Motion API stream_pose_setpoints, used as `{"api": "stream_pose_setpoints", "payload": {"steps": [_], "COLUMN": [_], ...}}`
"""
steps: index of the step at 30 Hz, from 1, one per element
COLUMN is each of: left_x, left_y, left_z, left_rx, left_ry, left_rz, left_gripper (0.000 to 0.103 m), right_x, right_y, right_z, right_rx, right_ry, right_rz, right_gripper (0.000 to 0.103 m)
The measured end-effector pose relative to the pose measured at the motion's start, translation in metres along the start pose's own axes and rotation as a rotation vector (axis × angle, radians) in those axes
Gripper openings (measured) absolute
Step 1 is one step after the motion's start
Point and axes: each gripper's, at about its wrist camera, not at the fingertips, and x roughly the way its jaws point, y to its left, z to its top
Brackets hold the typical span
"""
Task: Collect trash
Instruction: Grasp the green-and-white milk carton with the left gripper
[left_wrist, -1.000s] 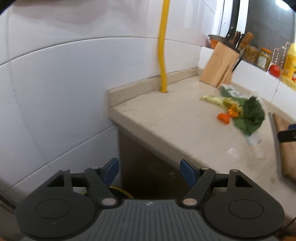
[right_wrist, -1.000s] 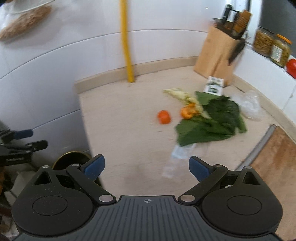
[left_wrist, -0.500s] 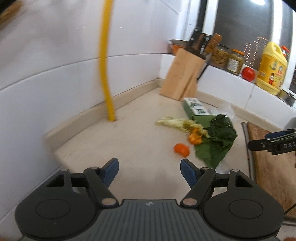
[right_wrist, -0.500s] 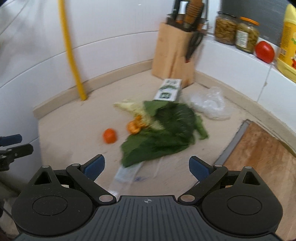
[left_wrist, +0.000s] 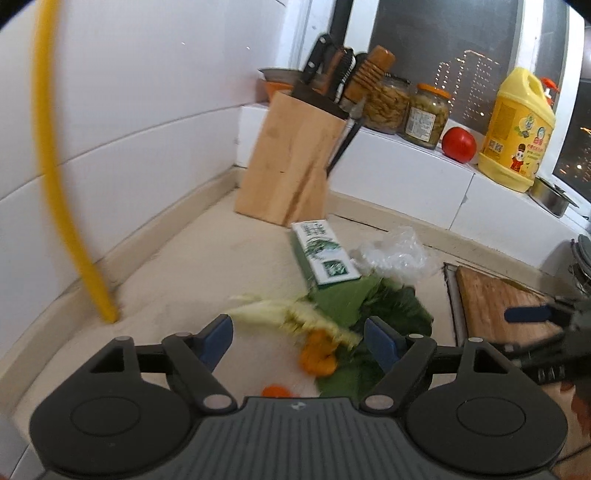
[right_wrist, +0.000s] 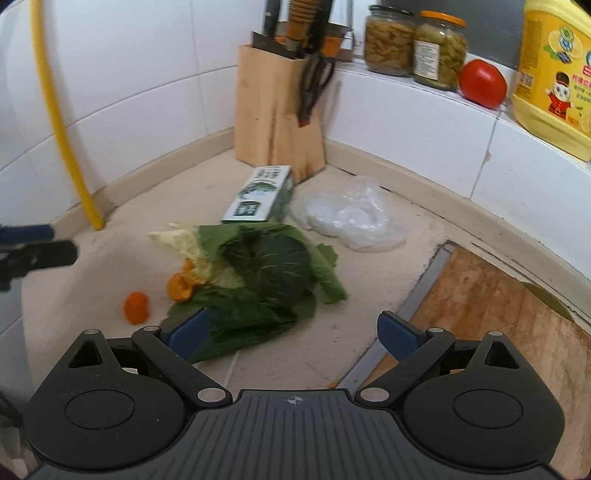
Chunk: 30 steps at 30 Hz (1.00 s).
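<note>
Two tools are hanging over a pale worktop (right_wrist: 332, 350) strewn with kitchen scraps. Going from the left of the right wrist view, a yellow pipe (right_wrist: 62, 140) is running down the tiled wall to the worktop's back edge, and the left tool (left_wrist: 299, 341) is poking in beside it, its jaws opening with nothing gripped between them. Next, a small orange peel piece (right_wrist: 136, 307) is lying alone, just beside a second orange scrap (right_wrist: 180, 286) that is touching the pale cabbage stalk (right_wrist: 181, 240) and the heap of dark green leaves (right_wrist: 269, 266). A green and white carton (right_wrist: 260, 195) is lying flat behind the leaves, its far end near the wooden knife block (right_wrist: 273, 118) in the corner. To the right of the carton, a crumpled clear plastic bag (right_wrist: 351, 218) is resting on the worktop, apart from the leaves. The right tool (right_wrist: 291, 336) is hovering low over the near edge of the leaves, jaws spread wide and holding nothing; its left pad seems to be overlapping a leaf, though contact is hard to judge. Farther right, a wooden cutting board (right_wrist: 491, 317) is sitting flat, and jars (right_wrist: 413, 40), a tomato (right_wrist: 482, 83) and a yellow jug (right_wrist: 557, 74) are standing on the ledge above.
</note>
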Motion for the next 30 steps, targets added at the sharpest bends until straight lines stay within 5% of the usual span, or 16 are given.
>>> {"api": "stream_pose_setpoints", "payload": {"steps": [13,22,25,30], "left_x": [0.124,0.176,0.190,0.193], "left_y": [-0.029,-0.038,-0.038,-0.030], "left_z": [0.067,0.073,0.072,0.069], "left_rx": [-0.098,-0.100,-0.085,-0.095], "left_ry": [0.158,0.229,0.261,0.262], "left_rz": [-0.062,0.000,0.038,0.038], "left_gripper": [0.073,0.071,0.052,0.046], "right_x": [0.016,0.031,0.035,0.048], "right_y": [-0.051,-0.079,-0.083,-0.091], "right_z": [0.017,0.031,0.032,0.038], "right_rx": [0.081,0.107,0.111,0.112], "right_ry": [-0.023,-0.046,-0.051,-0.033], "right_rz": [-0.049,-0.075,-0.079,-0.081], "right_gripper": [0.100,0.100,0.100,0.100]}}
